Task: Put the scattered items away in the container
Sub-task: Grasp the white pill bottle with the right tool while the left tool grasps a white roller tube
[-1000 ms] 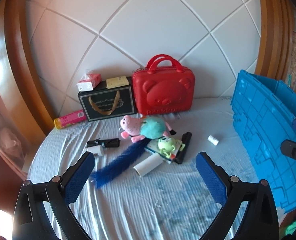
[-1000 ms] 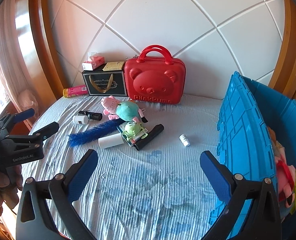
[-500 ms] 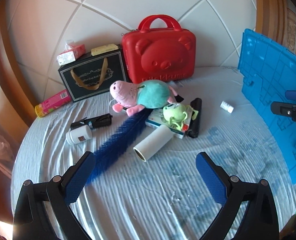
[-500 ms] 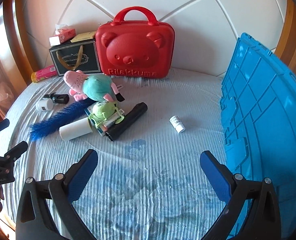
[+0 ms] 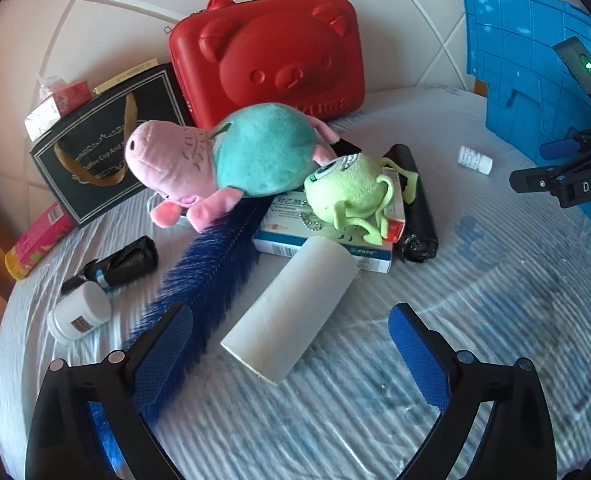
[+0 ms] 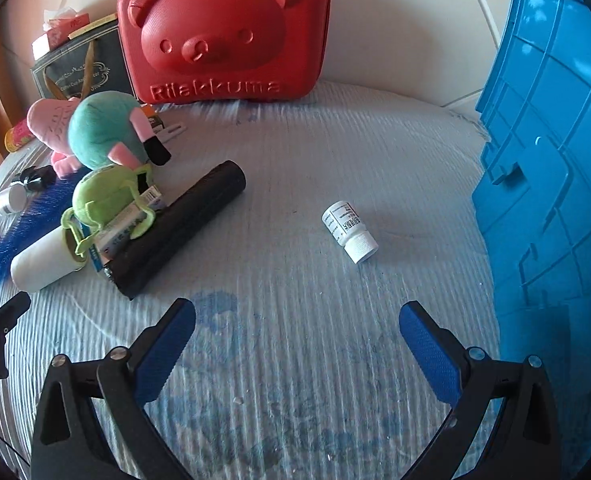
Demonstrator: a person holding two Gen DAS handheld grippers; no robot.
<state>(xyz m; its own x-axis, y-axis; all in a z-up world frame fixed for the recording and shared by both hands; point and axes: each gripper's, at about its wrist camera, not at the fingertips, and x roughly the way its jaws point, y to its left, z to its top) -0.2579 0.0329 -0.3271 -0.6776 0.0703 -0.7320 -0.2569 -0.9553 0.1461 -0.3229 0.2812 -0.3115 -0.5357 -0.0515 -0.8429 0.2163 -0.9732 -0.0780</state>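
— Where do your tongs stand?

— Your left gripper (image 5: 289, 344) is spread wide and holds nothing; the white roll (image 5: 291, 312) lies straight ahead between its fingers, the blue feather (image 5: 203, 276) passing under the left finger (image 5: 163, 354).

— And the other?

— Your right gripper (image 6: 297, 344) is likewise released and empty. The small white bottle (image 6: 349, 231) lies ahead of it on the bedsheet (image 6: 295, 400), nearer the right finger; the blue container (image 6: 551, 184) stands to that gripper's right.

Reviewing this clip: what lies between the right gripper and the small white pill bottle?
Nothing: in the right wrist view only bare striped bedsheet lies between the open right gripper and the small white pill bottle, which rests on its side.
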